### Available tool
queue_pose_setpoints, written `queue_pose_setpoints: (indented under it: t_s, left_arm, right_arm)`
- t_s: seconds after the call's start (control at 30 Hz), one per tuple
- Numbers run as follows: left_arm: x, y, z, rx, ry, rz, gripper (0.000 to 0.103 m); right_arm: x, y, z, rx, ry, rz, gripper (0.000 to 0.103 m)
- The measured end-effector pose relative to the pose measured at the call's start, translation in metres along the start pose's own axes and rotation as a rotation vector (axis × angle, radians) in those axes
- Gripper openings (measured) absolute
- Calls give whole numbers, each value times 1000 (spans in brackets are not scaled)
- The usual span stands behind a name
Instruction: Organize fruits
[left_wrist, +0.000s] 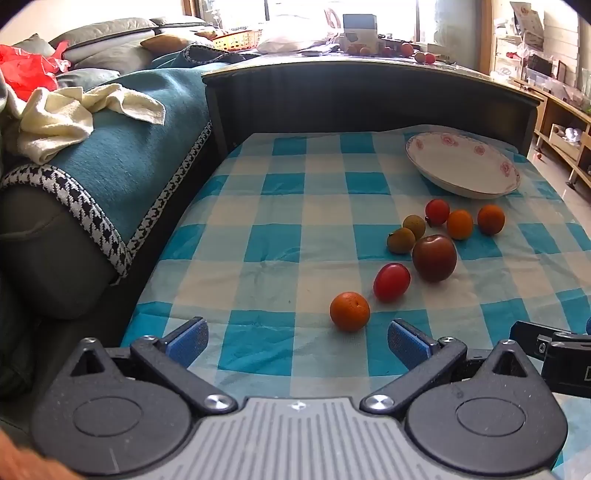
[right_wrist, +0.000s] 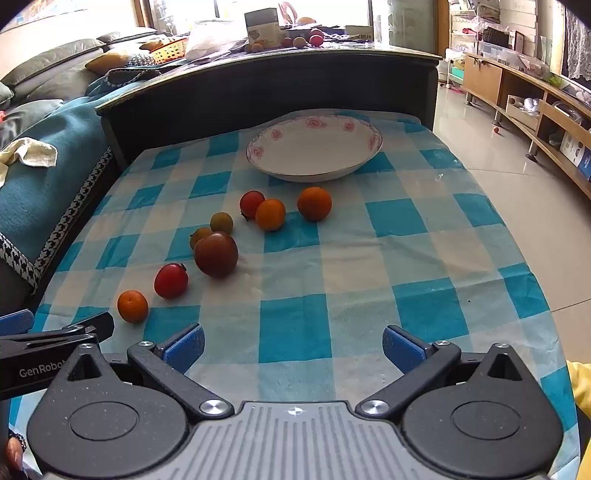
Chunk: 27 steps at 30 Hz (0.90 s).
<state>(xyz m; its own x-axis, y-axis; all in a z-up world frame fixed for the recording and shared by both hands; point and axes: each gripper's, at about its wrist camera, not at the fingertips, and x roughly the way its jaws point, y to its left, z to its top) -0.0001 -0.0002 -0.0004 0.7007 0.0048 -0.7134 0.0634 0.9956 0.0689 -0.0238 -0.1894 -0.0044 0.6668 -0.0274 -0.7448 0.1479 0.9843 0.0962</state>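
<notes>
Several small fruits lie loose on a blue-and-white checked cloth (left_wrist: 280, 229). Nearest is a small orange (left_wrist: 349, 311) (right_wrist: 132, 306), then a red tomato (left_wrist: 391, 282) (right_wrist: 170, 280) and a large dark red plum (left_wrist: 434, 257) (right_wrist: 216, 254). Behind them lie two yellowish fruits (left_wrist: 401, 240), a red one (left_wrist: 437, 212) and two more oranges (left_wrist: 491, 219) (right_wrist: 314, 203). A white bowl with pink flowers (left_wrist: 461, 181) (right_wrist: 284, 171) stands empty at the back. My left gripper (left_wrist: 297, 341) is open just short of the near orange. My right gripper (right_wrist: 293, 347) is open over bare cloth, to the right of the fruits.
A sofa with a teal cover (left_wrist: 122, 162) and a cream towel (left_wrist: 66, 118) borders the cloth on the left. A dark raised table edge (left_wrist: 369, 96) runs behind the bowl. Tiled floor (right_wrist: 517, 192) and a wooden shelf unit (right_wrist: 535, 96) lie to the right.
</notes>
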Motion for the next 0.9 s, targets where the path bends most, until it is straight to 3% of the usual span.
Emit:
queue_pose_setpoints:
  t_s: [0.9]
  left_arm:
    - [7,-3,-4,12,33,-15,103]
  right_arm:
    - [4,2,-1,-14,10,1,96]
